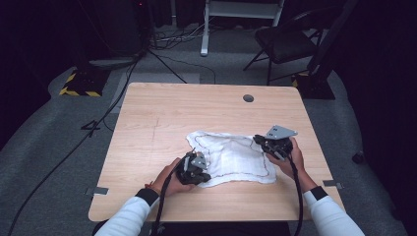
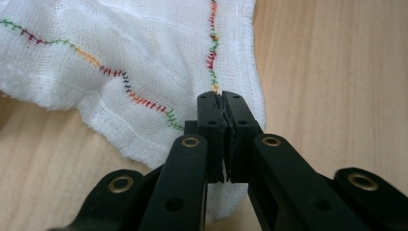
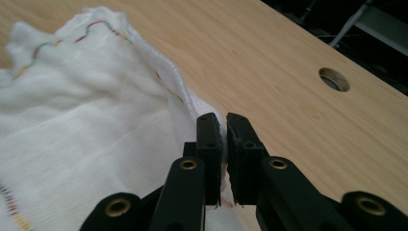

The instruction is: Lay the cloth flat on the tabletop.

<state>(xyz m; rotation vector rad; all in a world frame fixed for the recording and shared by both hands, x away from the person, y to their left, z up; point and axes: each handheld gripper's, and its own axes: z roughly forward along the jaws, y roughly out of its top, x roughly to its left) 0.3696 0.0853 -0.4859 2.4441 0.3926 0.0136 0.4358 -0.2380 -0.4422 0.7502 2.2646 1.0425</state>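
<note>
Seen from above: a white cloth (image 1: 231,157) with multicoloured stitching along its hem, lying rumpled on a light wooden table (image 1: 162,123), well short of the round cable hole (image 1: 248,98) toward the far edge. At the cloth's near left corner, the left gripper (image 1: 196,169), jaws pressed together and pinching the hem right at the stitched line, as shown in the left gripper view (image 2: 222,103). At the cloth's far right corner, the right gripper (image 1: 269,142), jaws nearly together with a fold of the white edge caught between them, clear in the right gripper view (image 3: 224,126). Behind the table, on grey carpet, a black folding chair (image 1: 285,42) and trailing cables (image 1: 98,123).
</note>
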